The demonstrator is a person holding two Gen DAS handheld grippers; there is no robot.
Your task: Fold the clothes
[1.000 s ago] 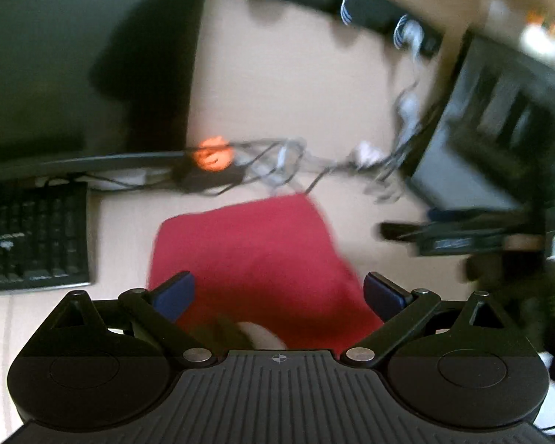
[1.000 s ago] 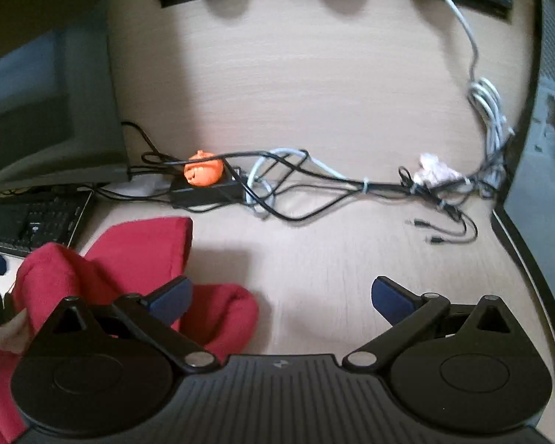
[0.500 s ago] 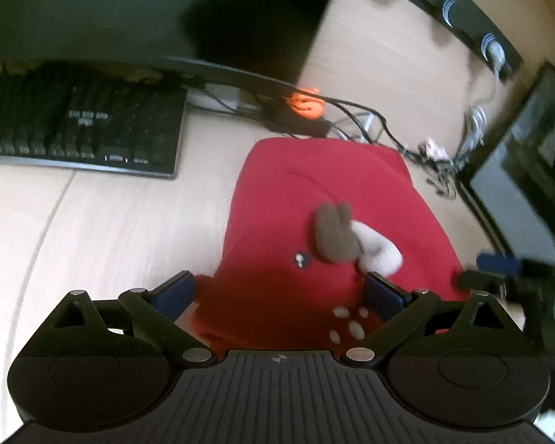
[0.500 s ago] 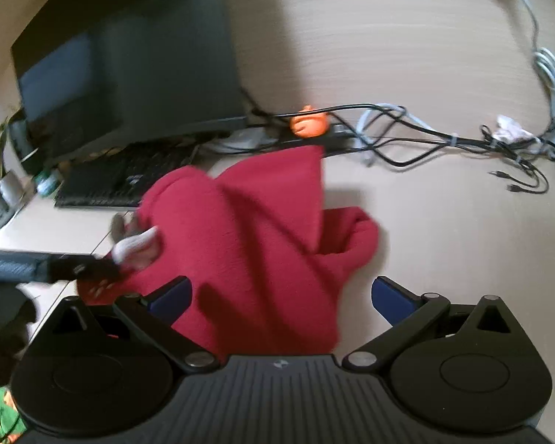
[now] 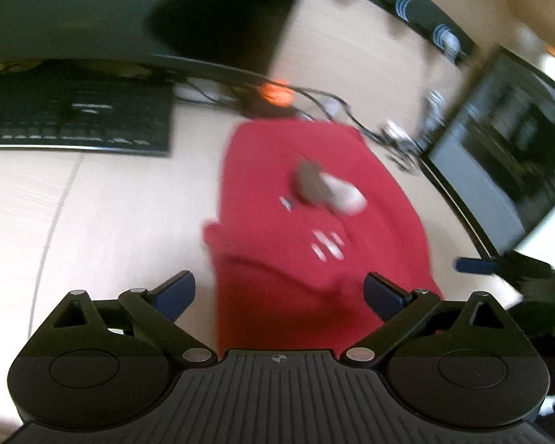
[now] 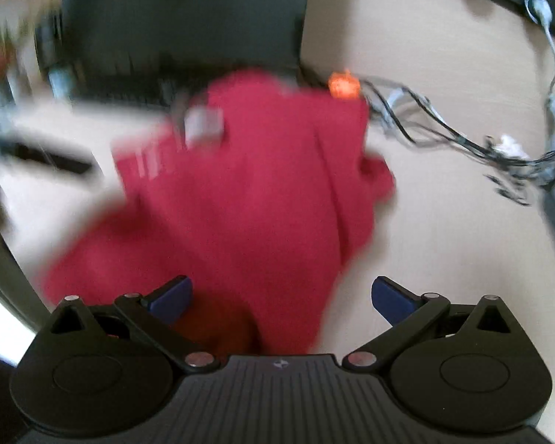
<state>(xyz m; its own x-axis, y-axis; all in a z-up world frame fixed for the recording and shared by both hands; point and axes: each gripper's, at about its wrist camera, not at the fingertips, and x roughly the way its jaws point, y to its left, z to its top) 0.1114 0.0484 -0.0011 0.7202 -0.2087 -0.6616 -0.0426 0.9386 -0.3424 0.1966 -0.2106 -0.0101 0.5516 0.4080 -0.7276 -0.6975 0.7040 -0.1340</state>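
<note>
- The counter [image 5: 103, 199] is pale wood-grain laminate, with a curved seam at 9 o'clock in the left wrist view
- A large dark monitor [image 5: 92, 11] stands at 11 o'clock above a black keyboard [image 5: 74, 118]; a second dark screen [image 5: 507, 155] leans at 2 o'clock
- In the right wrist view a tangle of black and white cables [image 6: 444, 129] runs across the counter from 1 to 3 o'clock, and a small orange object [image 6: 344, 85] sits among them, just beside the far edge of the cloth
- The red garment [image 5: 307, 229] lies spread on the counter at the middle of the left wrist view, soft and fleecy, with a brown and white patch and small white marks on its face; both views are blurred, so finer detail cannot be told
- In the right wrist view the red garment [image 6: 240, 199] fills the middle, rumpled, with a lump bulging at 3 o'clock
- The left tongs [image 5: 279, 290] are spread wide and released, the cloth's near edge between the blue fingertips [image 5: 177, 290]
- The right tongs [image 6: 281, 296] are likewise spread and released, hanging over the garment's near edge
</note>
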